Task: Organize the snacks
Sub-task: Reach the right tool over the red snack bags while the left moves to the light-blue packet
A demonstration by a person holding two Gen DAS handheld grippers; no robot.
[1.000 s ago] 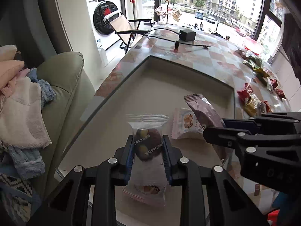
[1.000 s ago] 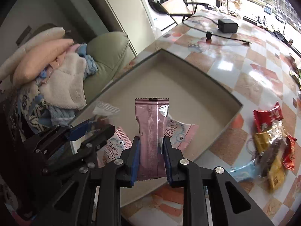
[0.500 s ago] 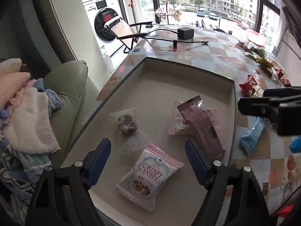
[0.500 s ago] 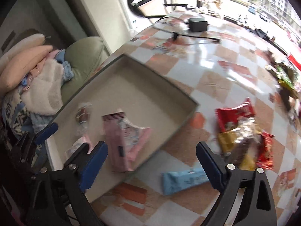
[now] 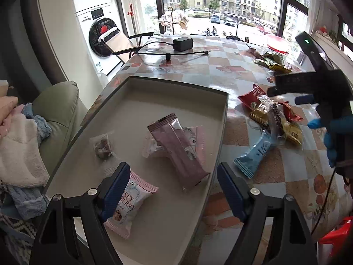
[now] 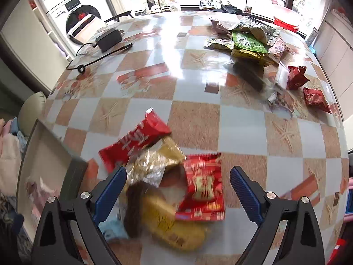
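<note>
Both grippers, left [image 5: 173, 186] and right [image 6: 177, 187], gape empty. I'm over the pile [image 6: 167, 187] beside the tray's [image 5: 224, 130] right edge. Next: drop, pinch one pack.

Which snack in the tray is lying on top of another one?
The long mauve bar: it lies slanted across a pale pink packet. The clear-wrapped dark snack and the Crispy Cranberry bag each lie alone on the tray floor.
</note>
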